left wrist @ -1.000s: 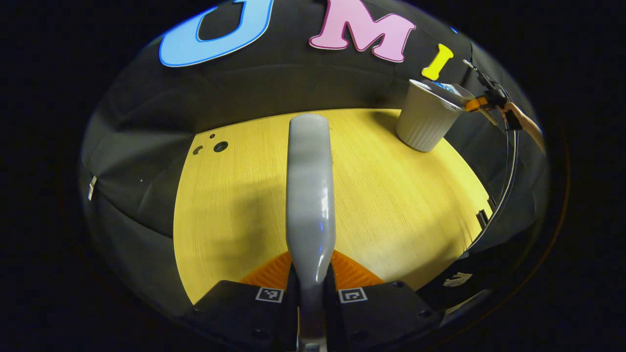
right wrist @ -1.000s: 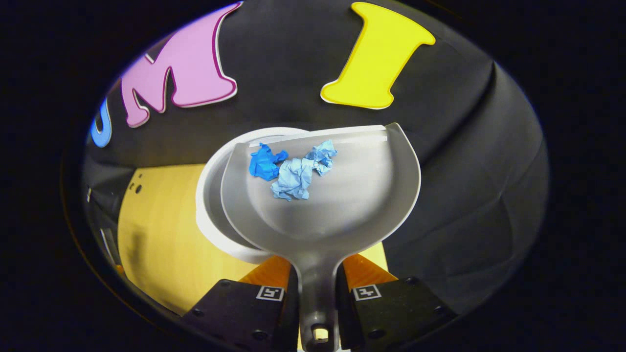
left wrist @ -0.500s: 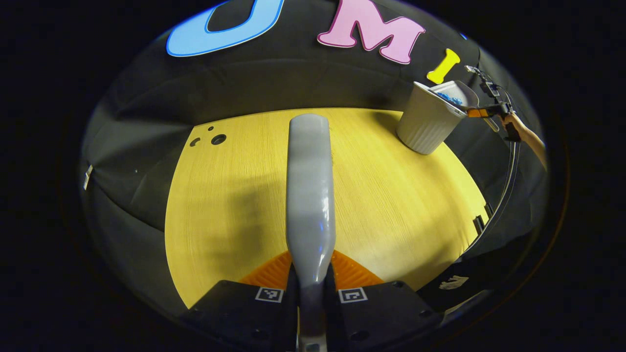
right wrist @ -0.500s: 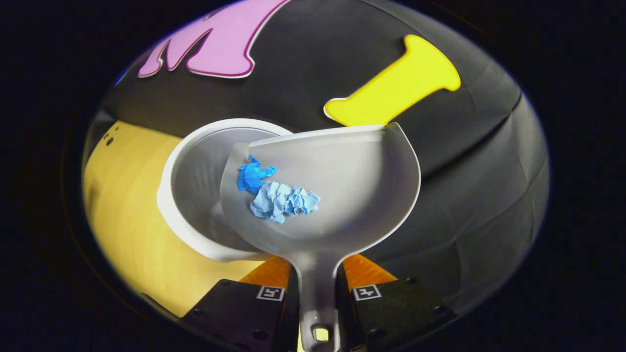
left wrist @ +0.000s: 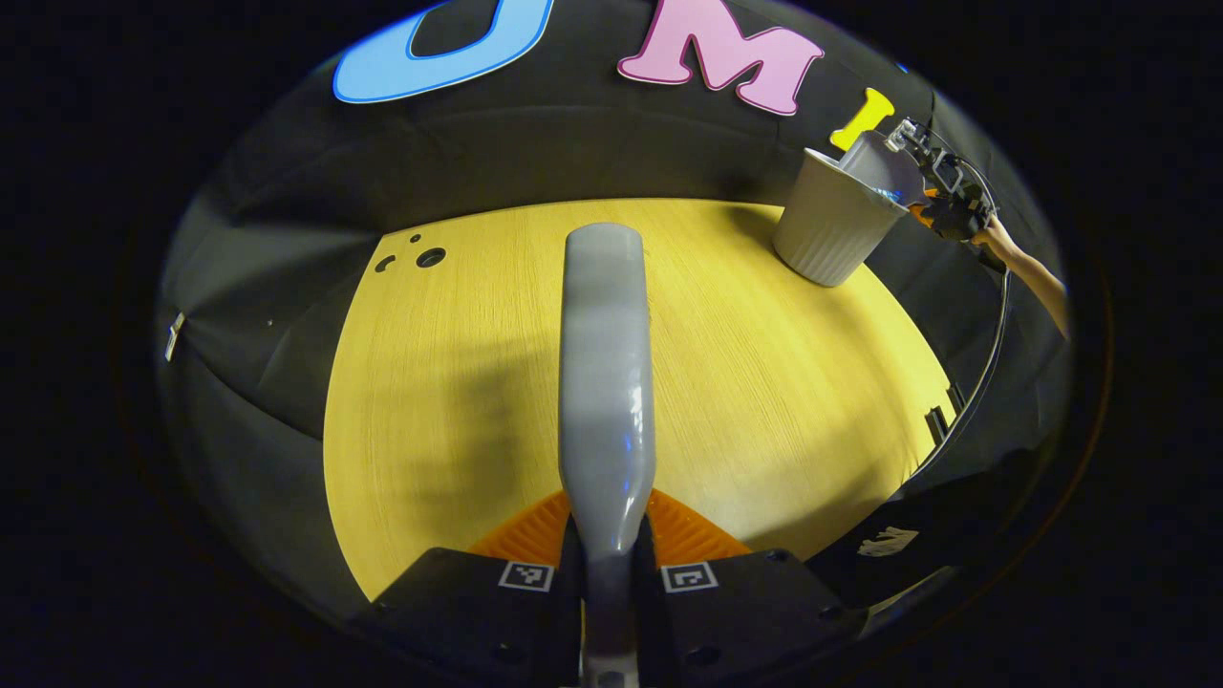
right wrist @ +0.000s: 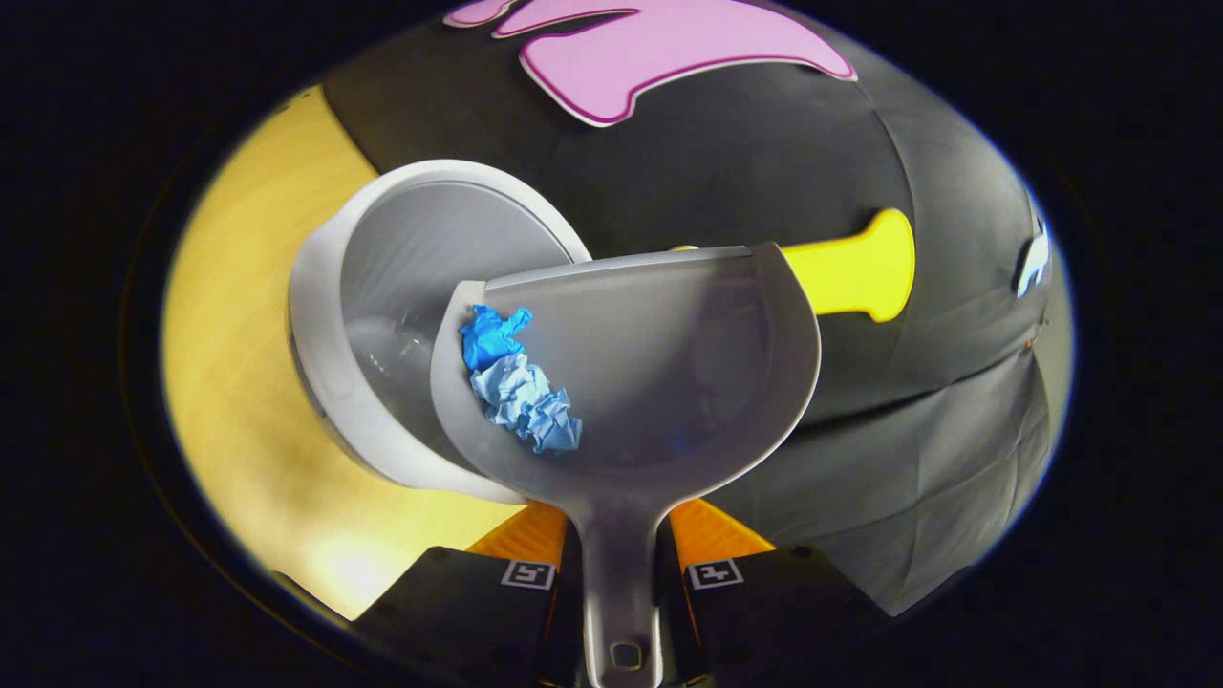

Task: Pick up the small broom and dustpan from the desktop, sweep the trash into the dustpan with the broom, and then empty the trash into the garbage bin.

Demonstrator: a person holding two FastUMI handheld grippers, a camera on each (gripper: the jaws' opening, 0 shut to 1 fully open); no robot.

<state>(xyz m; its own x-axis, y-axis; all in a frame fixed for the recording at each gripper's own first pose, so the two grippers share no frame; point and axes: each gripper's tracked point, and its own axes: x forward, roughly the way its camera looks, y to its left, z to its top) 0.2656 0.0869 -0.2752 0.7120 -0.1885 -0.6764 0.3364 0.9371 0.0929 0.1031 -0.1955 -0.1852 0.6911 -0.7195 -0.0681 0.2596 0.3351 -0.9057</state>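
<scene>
The dustpan (right wrist: 659,382) covered the near right part of the garbage bin (right wrist: 334,315) rim. The broom (left wrist: 607,382) bristles were out of sight; its handle end ran off the lower edge.

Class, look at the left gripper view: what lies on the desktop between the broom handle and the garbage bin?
Nothing: in the left gripper view, the desktop is bare between the broom handle and the garbage bin.

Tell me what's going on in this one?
A person is emptying trash. The right claw is shut on the handle of a grey plastic dustpan, tipped over a white ribbed garbage bin. Crumpled blue paper scraps lie against the pan's edge by the bin. The left claw holds the grey broom handle above the yellow wooden desktop.
</scene>
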